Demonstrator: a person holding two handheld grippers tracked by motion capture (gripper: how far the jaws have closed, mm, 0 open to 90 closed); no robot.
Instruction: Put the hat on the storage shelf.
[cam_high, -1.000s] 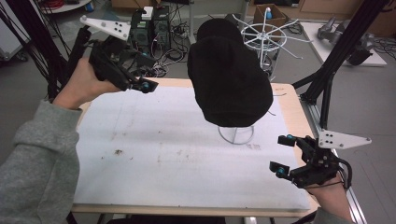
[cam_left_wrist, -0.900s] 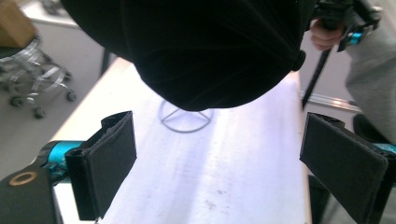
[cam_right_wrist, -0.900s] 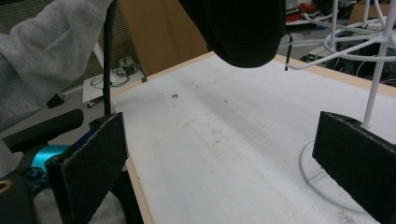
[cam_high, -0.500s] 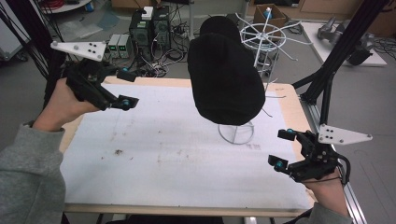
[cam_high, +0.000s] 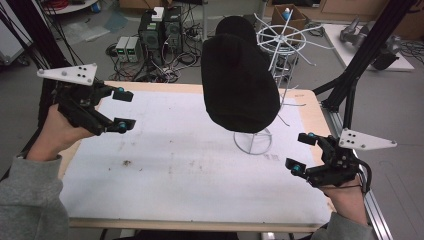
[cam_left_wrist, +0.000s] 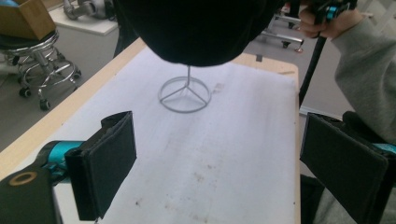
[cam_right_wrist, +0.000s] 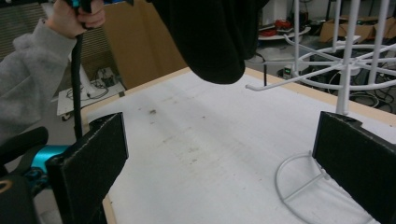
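Observation:
A black knit hat (cam_high: 240, 85) hangs over a white wire stand (cam_high: 281, 47) whose ring base (cam_high: 253, 142) rests on the white table sheet (cam_high: 190, 165). My left gripper (cam_high: 122, 109) is open above the table's far left, well apart from the hat. At the right edge my right gripper (cam_high: 300, 152) is open too, just right of the ring base. In the left gripper view the open gripper (cam_left_wrist: 224, 172) looks across at the hat (cam_left_wrist: 196, 28) and ring base (cam_left_wrist: 185, 94). From the right gripper view, the open gripper (cam_right_wrist: 224, 163) faces the hat (cam_right_wrist: 210, 37), with the stand (cam_right_wrist: 341, 60) on its right.
The table has a wooden rim (cam_high: 310, 107). Black frame struts (cam_high: 360, 65) rise at the right, and computer boxes with cables (cam_high: 155, 30) sit on the floor beyond. A wheeled stool (cam_left_wrist: 42, 60) stands beside the table. Faint stains (cam_high: 125, 162) mark the sheet.
My left gripper has drawn back from the hat, moving left and toward the person. The right gripper has shifted only slightly. The hat stays on the stand.

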